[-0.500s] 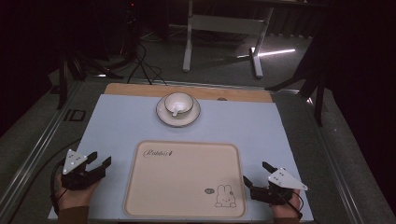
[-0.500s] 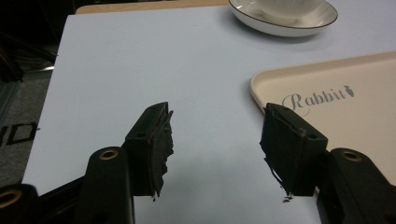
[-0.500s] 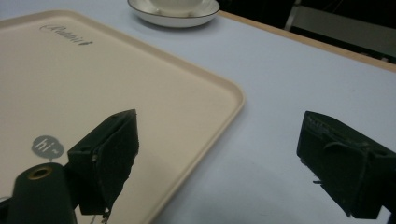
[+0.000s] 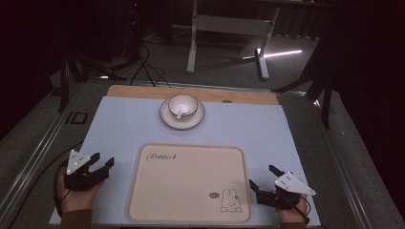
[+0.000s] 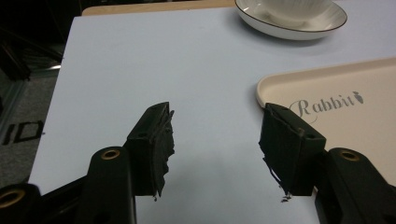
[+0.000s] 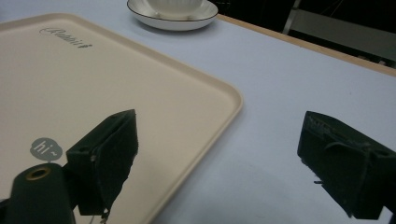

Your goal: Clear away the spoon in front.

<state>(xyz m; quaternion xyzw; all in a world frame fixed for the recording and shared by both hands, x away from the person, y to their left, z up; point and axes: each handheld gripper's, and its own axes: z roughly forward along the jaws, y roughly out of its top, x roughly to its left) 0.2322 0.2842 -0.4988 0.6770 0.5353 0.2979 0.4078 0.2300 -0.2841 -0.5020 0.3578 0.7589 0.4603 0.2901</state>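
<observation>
Pale blue matting covers the bench. On it, a cream tray printed with a rabbit lies at the near edge between the left gripper and right gripper, both jaws wide and empty. Near the far edge, a white cup with a spoon sits on its saucer.

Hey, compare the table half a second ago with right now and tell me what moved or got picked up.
Nothing has visibly changed. The left tool and the right tool sit open and empty at the near corners of the tray, as before. The cup with its spoon is on the saucer at the far side, untouched.
</observation>
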